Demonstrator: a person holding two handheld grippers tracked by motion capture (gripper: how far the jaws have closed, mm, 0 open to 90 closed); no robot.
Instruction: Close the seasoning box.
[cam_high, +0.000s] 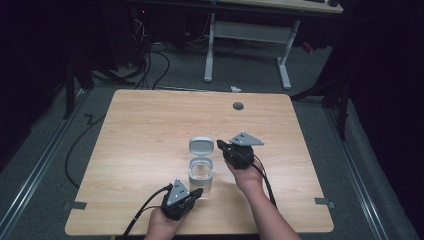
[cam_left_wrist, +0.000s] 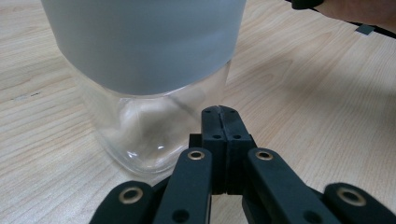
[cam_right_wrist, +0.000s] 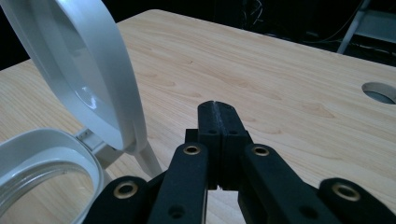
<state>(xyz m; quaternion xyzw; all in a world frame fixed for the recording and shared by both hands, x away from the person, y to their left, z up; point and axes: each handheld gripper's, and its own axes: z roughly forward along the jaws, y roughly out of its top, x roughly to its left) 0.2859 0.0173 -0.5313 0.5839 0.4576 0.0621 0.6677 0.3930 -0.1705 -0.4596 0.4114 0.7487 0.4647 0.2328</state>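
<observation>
Clear glass jar (cam_high: 201, 175) with grey flip lid (cam_high: 201, 146) up, near surface's front edge | left tool (cam_left_wrist: 219, 112) closed, empty | right tool (cam_right_wrist: 218, 108) closed, empty | I'd push lid down slowly.

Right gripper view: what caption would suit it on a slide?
Closed black claw beside a clear jar's raised hinged lid, above a wooden table.
</observation>
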